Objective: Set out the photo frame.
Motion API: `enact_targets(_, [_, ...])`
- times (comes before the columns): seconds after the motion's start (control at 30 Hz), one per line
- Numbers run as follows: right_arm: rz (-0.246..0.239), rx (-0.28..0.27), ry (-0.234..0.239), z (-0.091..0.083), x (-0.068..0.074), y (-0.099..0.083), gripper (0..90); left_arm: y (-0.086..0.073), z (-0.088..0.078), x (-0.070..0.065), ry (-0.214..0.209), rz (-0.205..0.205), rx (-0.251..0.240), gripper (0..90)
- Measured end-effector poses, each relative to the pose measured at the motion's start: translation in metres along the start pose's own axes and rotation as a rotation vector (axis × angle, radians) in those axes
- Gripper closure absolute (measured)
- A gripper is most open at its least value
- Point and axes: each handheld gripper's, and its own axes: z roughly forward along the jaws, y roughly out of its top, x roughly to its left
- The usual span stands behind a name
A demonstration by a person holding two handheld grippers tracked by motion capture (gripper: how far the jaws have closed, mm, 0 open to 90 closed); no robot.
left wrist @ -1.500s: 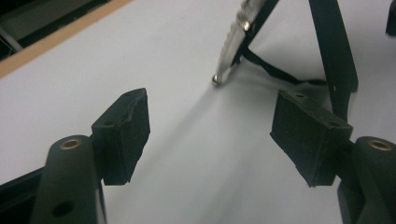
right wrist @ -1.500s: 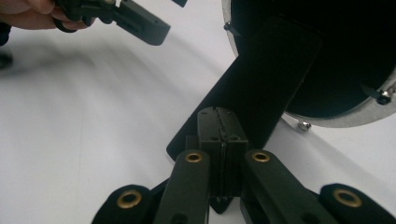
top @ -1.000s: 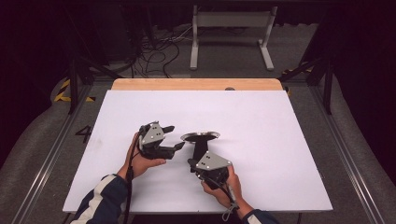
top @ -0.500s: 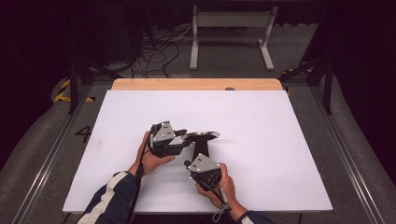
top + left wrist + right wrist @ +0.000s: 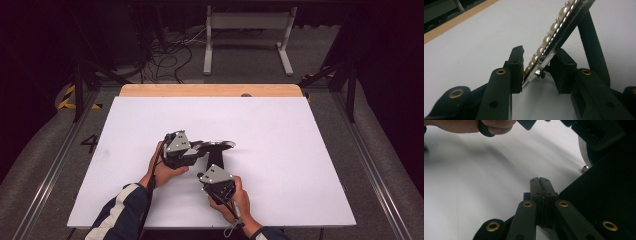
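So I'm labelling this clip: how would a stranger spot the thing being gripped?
On the white table, look just left of centre, between the two grippers. There stands a flat black picture frame on a rear leg, its front edge lined with pearl beads, the only ornamented thing there.

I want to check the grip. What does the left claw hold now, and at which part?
The left claw has just been closing on the lower edge of the tilted black frame trimmed with pearl beads; firm contact cannot be told.
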Motion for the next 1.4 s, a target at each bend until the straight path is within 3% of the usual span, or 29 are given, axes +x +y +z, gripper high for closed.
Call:
enact_targets(0.43, [0.020, 0.006, 0.002, -0.001, 0.000, -0.001, 90.0, 0.001, -0.003, -0.004, 0.027, 0.015, 0.004, 66.6])
enact_targets(0.7, [0.005, 0.023, -0.053, 0.006, 0.008, 0.000, 90.0, 0.000, -0.002, -0.005, 0.036, 0.018, 0.001, 66.4])
enact_targets(1.1, [0.029, 0.043, -0.057, -0.001, -0.003, -0.008, 90.0, 0.000, -0.003, -0.007, 0.033, 0.027, 0.002, 71.7])
enact_targets(1.4, [0.053, 0.056, -0.069, -0.005, -0.010, -0.013, 90.0, -0.001, -0.001, -0.008, 0.026, 0.019, 0.001, 69.5])
